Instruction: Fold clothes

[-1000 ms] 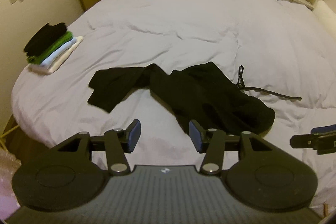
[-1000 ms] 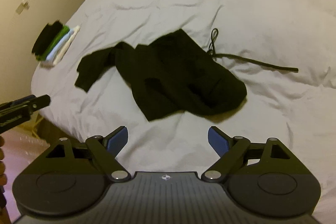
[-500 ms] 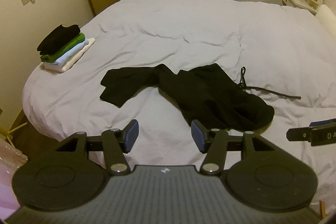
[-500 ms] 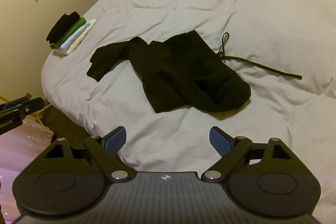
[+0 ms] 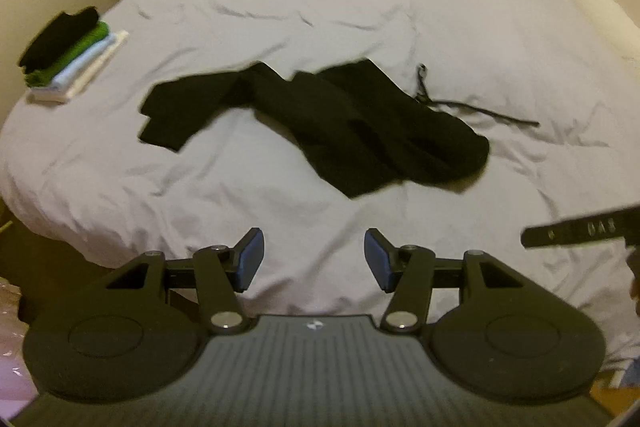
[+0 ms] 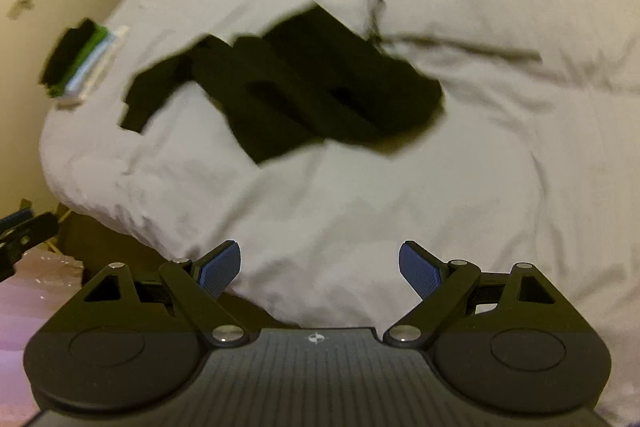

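1. A crumpled black garment [image 5: 320, 123] lay unfolded near the middle of a bed covered with a pale grey duvet [image 5: 360, 19], one narrow part stretched out toward the left.
2. A thin dark drawstring [image 5: 480, 109] trailed from the garment's right side across the duvet.
3. A stack of folded clothes [image 5: 68, 55], black on top, then green, light blue and white, sat near the bed's left edge, well apart from the garment.
4. The left gripper [image 5: 314, 259] hung above the near edge of the bed, its blue pads [image 5: 252, 259] moderately apart with nothing between them.
5. The right gripper [image 6: 320, 269] stood with its jaws spread wide and empty, also over the near edge, short of the garment.
6. The right wrist view was blurred.
7. Neither gripper touched the cloth.
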Demonstrator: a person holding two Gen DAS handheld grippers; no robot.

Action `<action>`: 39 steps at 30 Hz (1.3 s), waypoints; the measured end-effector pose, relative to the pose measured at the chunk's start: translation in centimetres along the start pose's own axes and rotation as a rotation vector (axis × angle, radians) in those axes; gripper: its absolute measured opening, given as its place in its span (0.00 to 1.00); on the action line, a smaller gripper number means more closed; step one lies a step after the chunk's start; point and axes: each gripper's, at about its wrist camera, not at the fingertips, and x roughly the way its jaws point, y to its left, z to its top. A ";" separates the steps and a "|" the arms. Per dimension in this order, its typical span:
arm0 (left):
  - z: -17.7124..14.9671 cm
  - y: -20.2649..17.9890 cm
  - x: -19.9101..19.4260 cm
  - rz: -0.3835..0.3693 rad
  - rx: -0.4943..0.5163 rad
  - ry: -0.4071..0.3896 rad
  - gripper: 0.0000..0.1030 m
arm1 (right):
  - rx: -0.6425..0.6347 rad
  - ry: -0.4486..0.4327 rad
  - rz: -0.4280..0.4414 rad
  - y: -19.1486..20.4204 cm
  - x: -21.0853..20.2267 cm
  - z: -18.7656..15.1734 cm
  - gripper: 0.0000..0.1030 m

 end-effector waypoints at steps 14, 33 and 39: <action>2.6 -13.8 9.7 -0.065 -0.014 0.106 0.55 | 0.019 0.101 -0.019 -12.8 3.0 7.5 0.86; 3.7 -15.0 17.8 0.050 -0.237 0.246 0.55 | 0.593 0.180 0.424 -24.3 17.1 13.3 0.50; 4.0 -12.7 18.6 0.058 -0.216 0.260 0.57 | 0.773 0.131 0.446 -24.5 21.0 13.6 0.57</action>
